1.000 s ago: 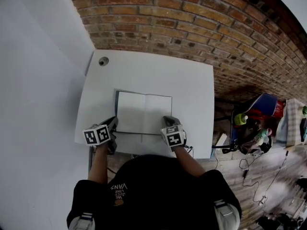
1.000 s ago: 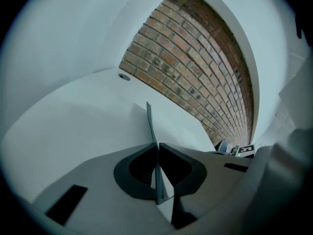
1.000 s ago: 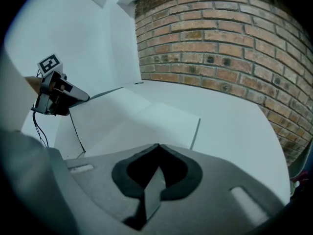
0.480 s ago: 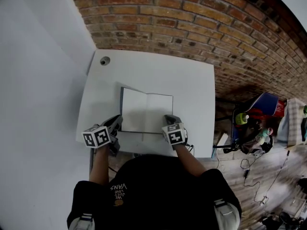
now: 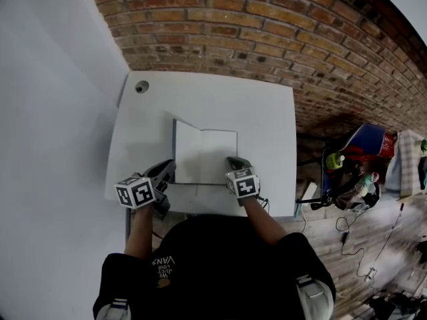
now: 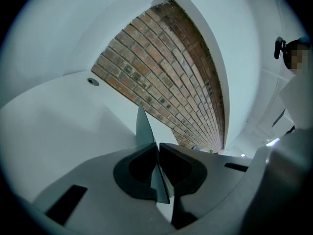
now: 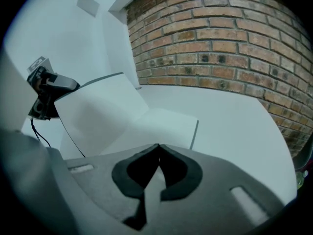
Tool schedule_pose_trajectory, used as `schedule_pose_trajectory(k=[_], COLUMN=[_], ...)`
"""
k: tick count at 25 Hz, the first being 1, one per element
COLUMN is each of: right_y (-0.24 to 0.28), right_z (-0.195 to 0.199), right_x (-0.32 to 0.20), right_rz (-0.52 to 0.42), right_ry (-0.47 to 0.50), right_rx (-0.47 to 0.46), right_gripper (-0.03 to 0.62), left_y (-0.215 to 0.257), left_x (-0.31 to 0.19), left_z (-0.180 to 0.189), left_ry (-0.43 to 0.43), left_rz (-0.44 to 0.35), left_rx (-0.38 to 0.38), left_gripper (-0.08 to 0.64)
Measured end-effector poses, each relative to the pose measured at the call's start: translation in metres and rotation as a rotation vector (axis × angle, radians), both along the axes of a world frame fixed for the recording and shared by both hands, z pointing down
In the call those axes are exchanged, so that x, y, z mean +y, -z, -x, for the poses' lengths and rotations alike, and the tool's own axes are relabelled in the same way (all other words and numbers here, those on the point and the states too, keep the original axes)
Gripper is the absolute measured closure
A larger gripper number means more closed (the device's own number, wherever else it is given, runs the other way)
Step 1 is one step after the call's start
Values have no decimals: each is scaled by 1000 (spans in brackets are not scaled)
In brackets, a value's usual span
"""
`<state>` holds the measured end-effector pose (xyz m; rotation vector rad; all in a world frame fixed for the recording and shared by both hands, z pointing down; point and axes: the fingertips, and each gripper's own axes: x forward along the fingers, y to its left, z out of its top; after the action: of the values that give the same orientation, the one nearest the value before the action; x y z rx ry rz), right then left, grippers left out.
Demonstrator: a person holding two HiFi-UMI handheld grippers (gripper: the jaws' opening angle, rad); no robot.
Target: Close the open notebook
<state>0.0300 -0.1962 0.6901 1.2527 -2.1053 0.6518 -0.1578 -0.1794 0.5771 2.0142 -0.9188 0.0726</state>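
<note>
On the white worktop point(image 5: 267, 112) the notebook point(image 5: 217, 155) lies near the front edge, right half flat and left cover point(image 6: 143, 129) raised steeply. The closing fold looks partway done, and the next move calls for swinging that cover over the spine onto the right page. The left gripper point(image 5: 168, 171), angled slightly down, pinches the cover's near edge, while the right gripper point(image 5: 234, 161), pitched steeper with jaws pressed together, sits at the right page's near edge and should clear first.

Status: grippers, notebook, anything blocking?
Left gripper shut on left cover, tilted up. Right gripper shut, at right page. Notebook not yet closed. Nothing blocking.
</note>
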Motion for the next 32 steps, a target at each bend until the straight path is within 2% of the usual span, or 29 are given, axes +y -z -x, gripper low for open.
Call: schedule_pose_trajectory(k=[5, 12, 32], right_y=[24, 40, 48], right_z=[2, -9, -52], right_x=[-4, 4, 20], right_rz=[-51, -71, -82], right_ry=[-16, -56, -162], right_rx=[-46, -80, -76], right_gripper=[594, 594, 594], left_y=[8, 15, 23], left_x=[1, 3, 5], left_z=[-16, -33, -78], left_ry=[-48, -100, -206], left_rz=[-24, -41, -63], left_rx=[11, 24, 59], left_gripper=[531, 531, 531])
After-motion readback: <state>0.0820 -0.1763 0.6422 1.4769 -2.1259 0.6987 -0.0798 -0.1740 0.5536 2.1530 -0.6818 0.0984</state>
